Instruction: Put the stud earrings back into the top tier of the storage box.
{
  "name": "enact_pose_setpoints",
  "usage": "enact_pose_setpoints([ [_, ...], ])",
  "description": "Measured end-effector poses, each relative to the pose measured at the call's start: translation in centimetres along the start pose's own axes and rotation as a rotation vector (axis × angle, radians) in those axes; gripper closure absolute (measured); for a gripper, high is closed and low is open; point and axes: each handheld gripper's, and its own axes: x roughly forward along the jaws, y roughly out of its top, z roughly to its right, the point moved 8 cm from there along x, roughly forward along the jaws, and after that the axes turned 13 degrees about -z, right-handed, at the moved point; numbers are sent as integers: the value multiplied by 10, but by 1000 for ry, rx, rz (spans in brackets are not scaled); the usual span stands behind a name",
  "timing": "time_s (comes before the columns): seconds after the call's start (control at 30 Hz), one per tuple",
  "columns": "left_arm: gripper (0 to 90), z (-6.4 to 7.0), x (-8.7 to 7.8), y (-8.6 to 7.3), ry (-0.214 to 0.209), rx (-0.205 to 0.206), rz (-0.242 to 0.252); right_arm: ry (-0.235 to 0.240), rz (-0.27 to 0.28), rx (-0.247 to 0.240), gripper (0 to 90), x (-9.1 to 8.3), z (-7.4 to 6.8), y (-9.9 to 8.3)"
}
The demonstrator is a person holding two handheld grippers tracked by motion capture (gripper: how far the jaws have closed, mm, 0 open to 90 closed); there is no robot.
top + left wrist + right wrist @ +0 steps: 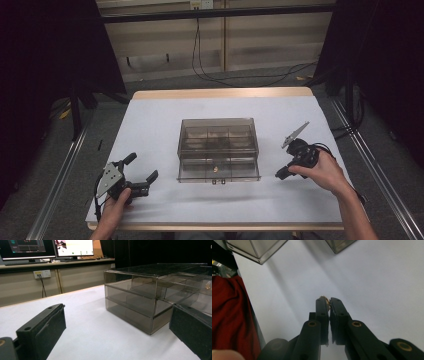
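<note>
A smoky see-through compartment box (218, 142) stands in the middle of the white table (160, 120). Its lower level juts out toward the front, and a small pale piece (215, 169) lies in it. My left gripper (141, 167) rests open at the front left, its jaws pointing at the box (140, 302) with nothing between them (117, 313). My right gripper (281, 174) sits just right of the box's front corner, held low over the table. Its jaws are shut (329, 300) on a tiny golden-brown piece (324, 298) that peeks out at the tips.
Box corners (254, 250) show at the top of the right gripper view and red cloth (227, 315) at its left. Monitors (72, 247) and a wall socket (42, 273) stand beyond the table's far edge. Cables (210, 75) lie on the floor behind.
</note>
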Motion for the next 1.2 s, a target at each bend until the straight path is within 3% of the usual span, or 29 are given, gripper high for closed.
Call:
enact_pose_setpoints([
  [0.23, 8, 0, 0, 0, -2, -4, 0, 19, 65, 3, 857, -10, -3, 3],
  [0.4, 8, 0, 0, 0, -1, -2, 0, 22, 141, -44, 857, -23, -8, 6],
  [0.63, 8, 0, 0, 0, -1, -4, 3, 15, 170, -31, 857, -33, -12, 8],
  [0.83, 7, 0, 0, 0, 2, 8, -4, 8, 236, -61, 857, -46, -16, 8],
  [0.9, 7, 0, 0, 0, -2, -7, 3, 3, 263, -70, 857, -54, -19, 8],
  [1.0, 7, 0, 0, 0, 2, 7, -4, -10, 280, -86, 857, -58, -23, 11],
  [1.2, 7, 0, 0, 0, 0, -4, 3, -17, 312, -120, 857, -69, -30, 22],
])
